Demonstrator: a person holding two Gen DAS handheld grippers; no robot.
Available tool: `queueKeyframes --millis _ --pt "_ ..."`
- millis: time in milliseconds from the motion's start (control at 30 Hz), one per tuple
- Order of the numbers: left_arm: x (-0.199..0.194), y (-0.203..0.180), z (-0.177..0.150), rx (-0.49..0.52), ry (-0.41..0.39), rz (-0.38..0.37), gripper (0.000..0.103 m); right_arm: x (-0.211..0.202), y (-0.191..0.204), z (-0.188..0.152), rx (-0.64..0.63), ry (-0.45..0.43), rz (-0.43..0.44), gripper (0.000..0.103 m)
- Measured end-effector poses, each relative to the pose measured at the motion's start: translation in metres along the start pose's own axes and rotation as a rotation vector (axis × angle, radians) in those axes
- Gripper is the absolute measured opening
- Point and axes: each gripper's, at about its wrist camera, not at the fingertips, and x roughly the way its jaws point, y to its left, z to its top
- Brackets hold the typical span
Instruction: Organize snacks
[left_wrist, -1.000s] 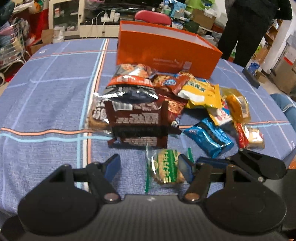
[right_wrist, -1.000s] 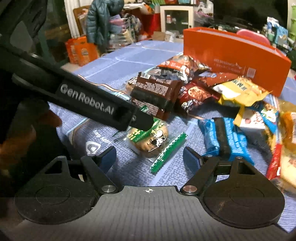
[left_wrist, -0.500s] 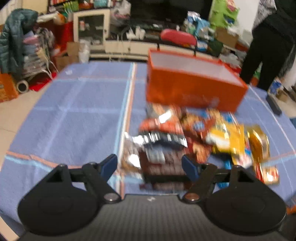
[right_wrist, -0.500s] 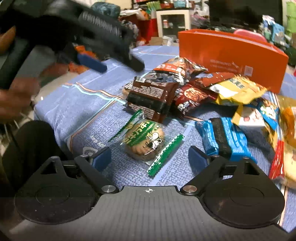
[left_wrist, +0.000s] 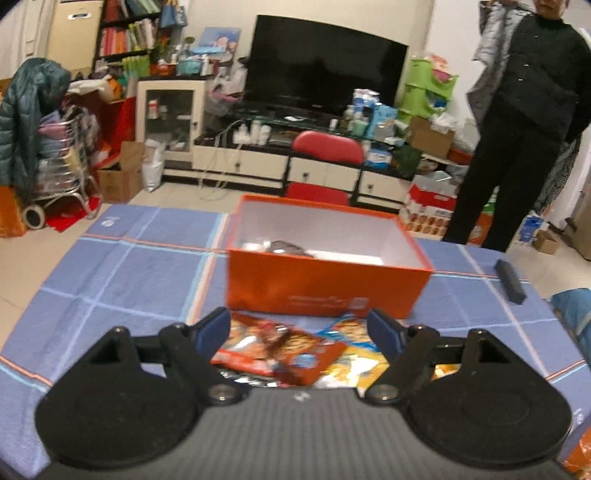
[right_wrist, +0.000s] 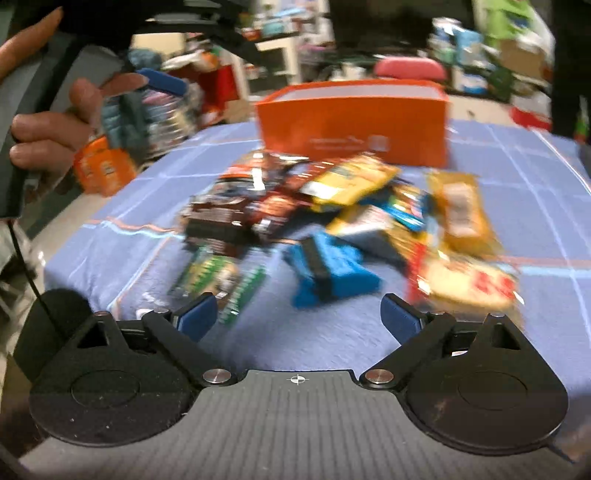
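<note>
My left gripper (left_wrist: 299, 332) was tipped down over the near edge of the snack pile, its jaws spread wide with nothing between them; they had just been opening. My right gripper (right_wrist: 297, 317) pointed down at the blue checked bench (right_wrist: 517, 206) the same way, jaws released and bare, also just opened wider.

Nearest my right jaws lay a green-edged cookie packet (right_wrist: 221, 280) to the left and a blue wrapper (right_wrist: 328, 269) in the middle, both flat on the cloth. Beyond them were the dark brown packs (right_wrist: 221, 218), a yellow bag (right_wrist: 351, 177) and an orange-yellow packet (right_wrist: 461, 210) on the right, heaped and overlapping. The right view was blurred, so I could not read labels.

The orange box (left_wrist: 325, 266) stood at the far side of the pile, just beyond it and upright.

Only the left view looked into the box: white walls, and some wrappers lying in its left half. It also showed a red chair (left_wrist: 327, 147) behind the box and a person in black (left_wrist: 517, 129) standing far right. Only the right view showed my left hand (right_wrist: 48, 122) gripping the other tool's handle, raised at the upper left.
</note>
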Motion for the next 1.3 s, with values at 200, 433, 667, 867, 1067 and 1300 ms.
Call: queueKeyframes --millis 200,433,667,867,1067,1300 --pt "-0.010 -0.019 -0.001 0.027 -0.039 -0.045 0.084 -0.011 -0.023 -0.009 0.082 0.017 -0.072 0.088" --pt "-0.017 -0.021 -0.002 0.023 -0.062 -0.082 0.089 -0.012 -0.018 -0.011 0.052 0.023 -0.085 0.088" --pt "-0.022 -0.021 -0.005 0.019 -0.066 -0.096 0.089 -0.014 -0.016 -0.014 0.055 0.027 -0.080 0.088" --pt "-0.026 -0.021 -0.006 0.018 -0.067 -0.105 0.089 -0.016 -0.015 -0.015 0.058 0.020 -0.075 0.089" --pt "-0.028 -0.020 -0.006 0.011 -0.065 -0.109 0.089 -0.015 -0.015 -0.016 0.059 0.021 -0.067 0.089" --pt "-0.026 -0.012 -0.006 -0.008 -0.058 -0.111 0.092 -0.007 -0.013 -0.017 0.064 0.045 -0.058 0.089"
